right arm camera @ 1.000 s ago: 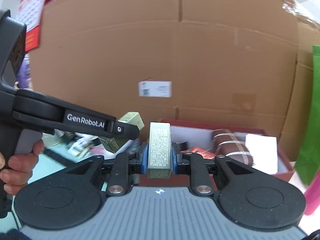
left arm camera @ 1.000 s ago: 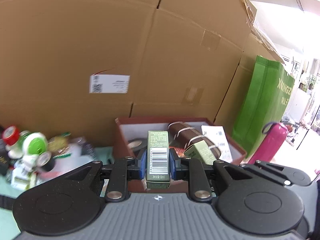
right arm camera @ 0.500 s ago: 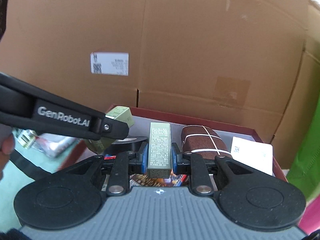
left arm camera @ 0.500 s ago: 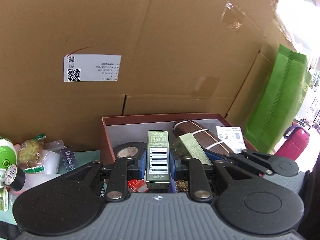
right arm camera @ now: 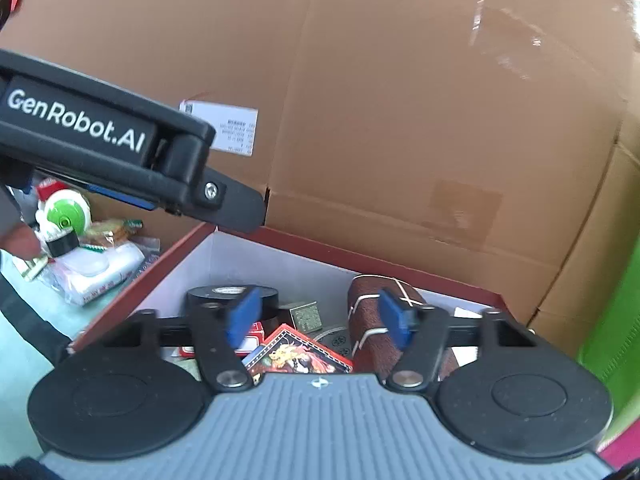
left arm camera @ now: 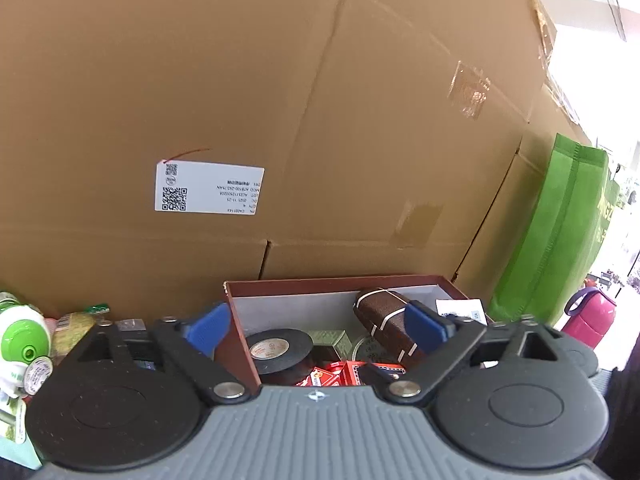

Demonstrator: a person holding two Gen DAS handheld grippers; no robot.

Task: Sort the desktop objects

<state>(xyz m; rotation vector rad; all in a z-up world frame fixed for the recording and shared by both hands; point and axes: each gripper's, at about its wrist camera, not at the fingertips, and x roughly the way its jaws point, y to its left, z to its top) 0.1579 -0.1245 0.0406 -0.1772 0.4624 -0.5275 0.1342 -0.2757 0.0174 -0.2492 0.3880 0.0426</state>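
The right gripper [right arm camera: 316, 314], its blue-padded jaws just opened wide with nothing between them, hangs over an open dark-red cardboard box [right arm camera: 400, 266] holding a black tape roll [right arm camera: 230, 293], a brown banded case [right arm camera: 374, 292] and a small olive carton [right arm camera: 306, 315].

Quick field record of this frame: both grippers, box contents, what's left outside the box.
left gripper: open, jaws just opened, nothing between the fingers
right gripper: open, jaws just opened, nothing between the fingers
red box: open-topped, below both grippers
in box: black tape roll, brown case, small green carton, red card packs
outside box: white and green bottle, snack packets
backdrop: cardboard cartons
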